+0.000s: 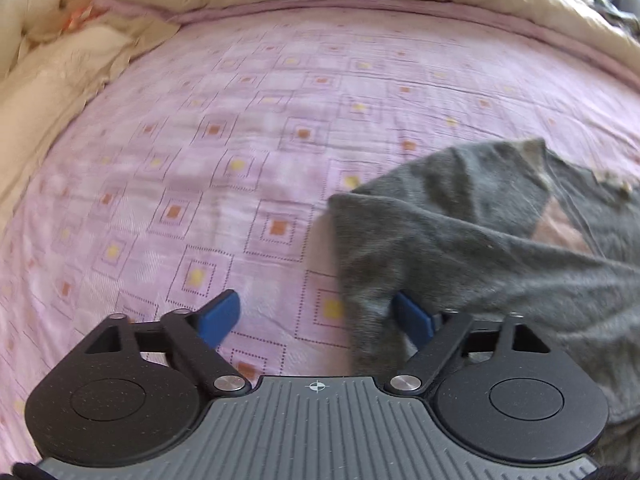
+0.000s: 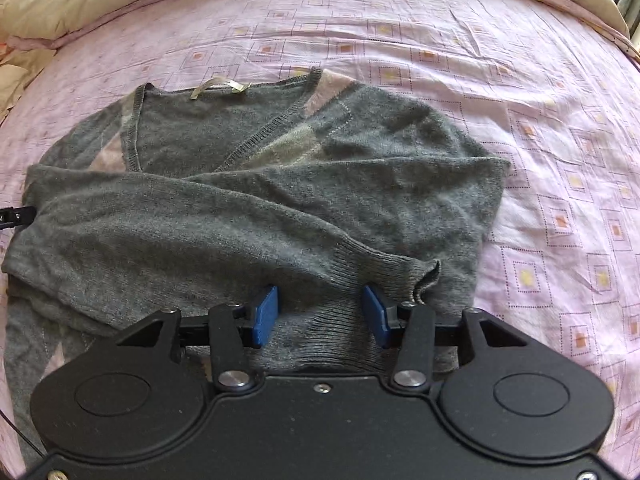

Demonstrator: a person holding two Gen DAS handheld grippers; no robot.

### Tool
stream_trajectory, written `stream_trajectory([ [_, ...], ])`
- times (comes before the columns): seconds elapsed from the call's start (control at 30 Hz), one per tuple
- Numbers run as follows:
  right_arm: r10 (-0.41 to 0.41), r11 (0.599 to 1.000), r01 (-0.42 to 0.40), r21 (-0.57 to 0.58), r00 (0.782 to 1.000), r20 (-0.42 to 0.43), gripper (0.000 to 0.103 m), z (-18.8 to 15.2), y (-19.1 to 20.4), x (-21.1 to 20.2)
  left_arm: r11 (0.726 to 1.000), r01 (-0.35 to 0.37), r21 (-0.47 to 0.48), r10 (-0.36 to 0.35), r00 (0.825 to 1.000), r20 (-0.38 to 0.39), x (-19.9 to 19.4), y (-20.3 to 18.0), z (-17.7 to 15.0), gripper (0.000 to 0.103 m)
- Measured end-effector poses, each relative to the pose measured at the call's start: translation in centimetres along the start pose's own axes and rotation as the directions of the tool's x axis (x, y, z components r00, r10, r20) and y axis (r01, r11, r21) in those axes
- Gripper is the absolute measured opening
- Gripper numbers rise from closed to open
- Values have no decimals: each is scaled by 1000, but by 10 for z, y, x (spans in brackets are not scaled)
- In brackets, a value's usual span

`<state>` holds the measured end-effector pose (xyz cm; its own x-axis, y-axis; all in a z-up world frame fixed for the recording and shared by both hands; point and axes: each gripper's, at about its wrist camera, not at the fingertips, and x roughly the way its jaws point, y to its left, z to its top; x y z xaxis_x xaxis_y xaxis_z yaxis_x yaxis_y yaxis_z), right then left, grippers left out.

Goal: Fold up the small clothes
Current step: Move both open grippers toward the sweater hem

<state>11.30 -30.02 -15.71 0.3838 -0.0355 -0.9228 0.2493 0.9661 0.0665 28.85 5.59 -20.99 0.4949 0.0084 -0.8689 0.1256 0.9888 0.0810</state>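
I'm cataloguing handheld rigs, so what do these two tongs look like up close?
The left tongs and right tongs match: flat blue fingertips on black linkage arms with silver pivot screws and round black side housings. The left base is ribbed grey with a small white crosshair mark; the right base is plain black.

No text, brand or number is showing clearly enough to read. A pale label (image 2: 219,87) is lying inside the neckline of the grey sweater (image 2: 256,208), but any writing on it is too small to tell.

Left gripper (image 1: 316,318) fingers spread wide, grey sweater (image 1: 460,220) draped against right one
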Motion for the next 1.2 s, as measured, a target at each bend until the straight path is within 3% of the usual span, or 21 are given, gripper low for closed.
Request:
stream_trajectory([
  [0.27,-13,1000,13,0,1000,12,55,-4,-1,-6,999,12,-53,-13,1000,-13,-3,6,-3,93],
  [0.53,-70,996,69,60,998,7,59,-22,-22,-23,1000,9,-18,-9,1000,-25,-21,13,-18,93],
  [0.63,-121,988,120,97,993,2,71,-31,-27,-32,1000,-8,-18,7,999,-42,-31,20,-31,93],
  [0.77,-126,979,126,162,992,-6,74,-48,-37,-42,1000,-17,-1,17,997,-75,-44,28,-54,93],
  [1.0,-126,972,139,188,989,-79,78,-93,-39,-51,994,42,101,-28,990,-140,-62,28,-108,93],
  [1.2,-116,963,142,230,986,-121,83,-134,-32,-56,994,92,61,-80,981,-176,-73,36,-136,93],
])
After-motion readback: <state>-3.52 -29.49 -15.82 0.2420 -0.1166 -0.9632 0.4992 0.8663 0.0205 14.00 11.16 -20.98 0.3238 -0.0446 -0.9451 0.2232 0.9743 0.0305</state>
